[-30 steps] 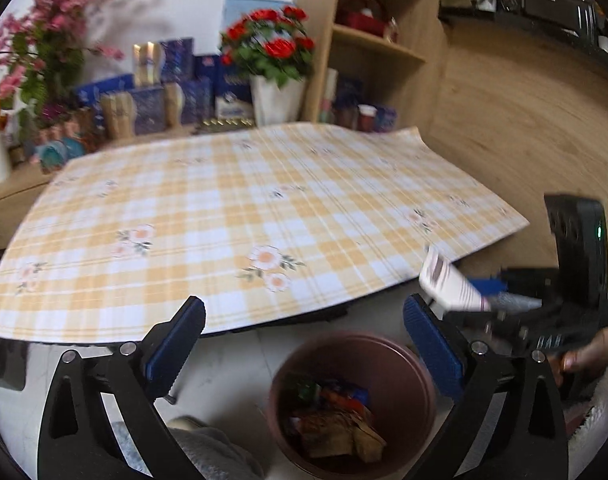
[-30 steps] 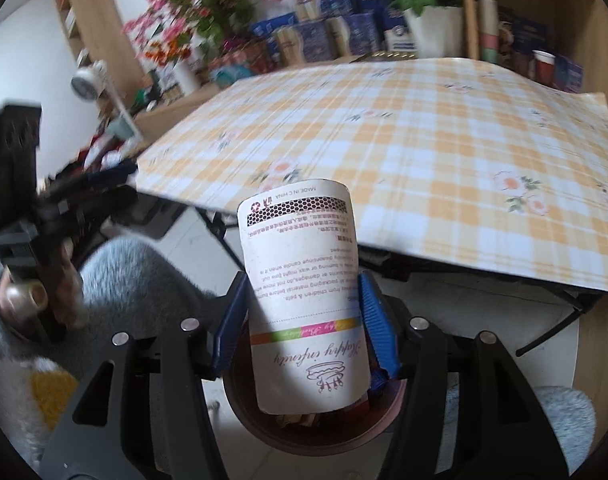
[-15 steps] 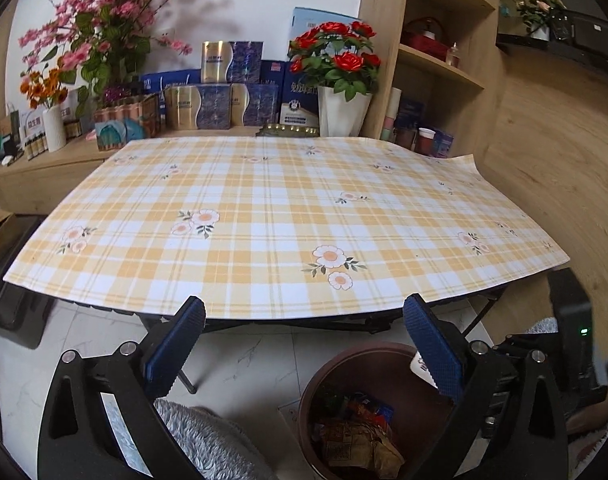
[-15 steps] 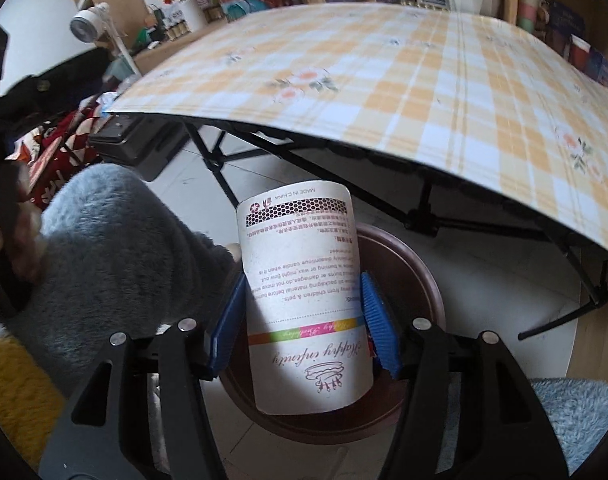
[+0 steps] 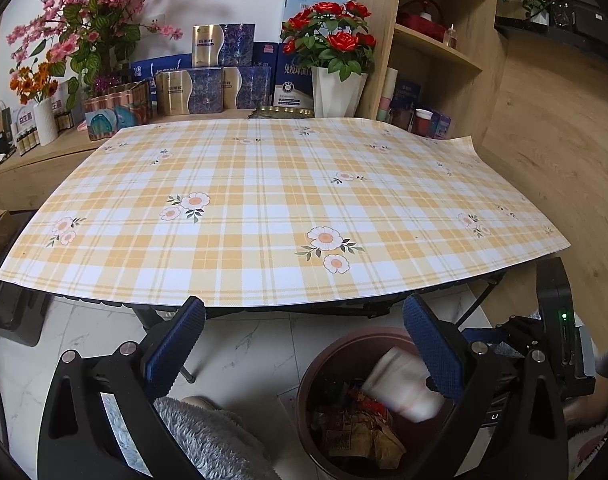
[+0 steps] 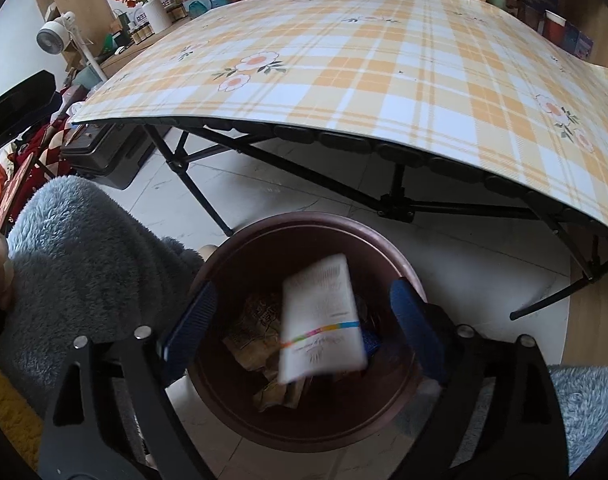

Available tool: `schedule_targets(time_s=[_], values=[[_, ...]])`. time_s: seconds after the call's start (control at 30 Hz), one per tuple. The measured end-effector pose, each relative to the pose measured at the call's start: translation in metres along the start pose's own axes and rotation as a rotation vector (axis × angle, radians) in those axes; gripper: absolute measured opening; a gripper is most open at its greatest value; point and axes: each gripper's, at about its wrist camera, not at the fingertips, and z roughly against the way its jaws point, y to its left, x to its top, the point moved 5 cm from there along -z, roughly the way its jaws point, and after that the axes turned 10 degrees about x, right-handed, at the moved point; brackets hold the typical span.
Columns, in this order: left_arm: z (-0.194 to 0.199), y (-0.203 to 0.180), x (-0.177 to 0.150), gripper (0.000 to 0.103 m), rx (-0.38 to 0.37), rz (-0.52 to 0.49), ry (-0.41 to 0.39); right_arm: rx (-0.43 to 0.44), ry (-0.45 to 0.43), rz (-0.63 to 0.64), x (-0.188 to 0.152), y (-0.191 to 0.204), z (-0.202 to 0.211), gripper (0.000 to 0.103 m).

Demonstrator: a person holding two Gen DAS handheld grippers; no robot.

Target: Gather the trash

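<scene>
A white paper packet (image 6: 322, 320) with a rainbow stripe is blurred inside the brown trash bin (image 6: 240, 412), free of my right gripper (image 6: 300, 328), which is open right above the bin. The packet lies over crumpled wrappers (image 6: 256, 332). In the left wrist view the packet (image 5: 400, 384) shows inside the bin (image 5: 308, 396) at lower right. My left gripper (image 5: 304, 344) is open and empty, held in front of the table edge, above the floor and the bin's left side.
A folding table with a yellow plaid cloth (image 5: 264, 208) fills the middle. Boxes and flower vases (image 5: 336, 64) stand behind it; a wooden shelf (image 5: 436, 48) is at the right. My grey fleece-clad legs (image 6: 84, 264) are left of the bin. A dark case (image 6: 104, 152) sits on the floor.
My right gripper has opened and let go of the white packet, which has dropped into the bin. The left gripper has tilted up a little and stays open.
</scene>
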Motion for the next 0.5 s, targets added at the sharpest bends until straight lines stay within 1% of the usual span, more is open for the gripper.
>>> schedule_targets(time_s=[0.03, 0.17, 0.4, 0.5], values=[[0.0, 0.0, 0.0, 0.097, 0.0, 0.0, -0.001, -0.004, 0.001, -0.005, 0.0, -0.002, 0.0, 0.093], [0.0, 0.0, 0.0, 0.097, 0.001, 0.0, 0.007, -0.014, -0.001, -0.024, -0.001, -0.007, 0.001, 0.095], [0.0, 0.0, 0.0, 0.097, 0.002, 0.002, 0.005, -0.024, -0.009, -0.024, 0.0, -0.005, 0.005, 0.096], [0.001, 0.0, 0.002, 0.097, 0.007, -0.002, 0.003, -0.039, -0.035, -0.01, 0.005, -0.003, 0.015, 0.097]])
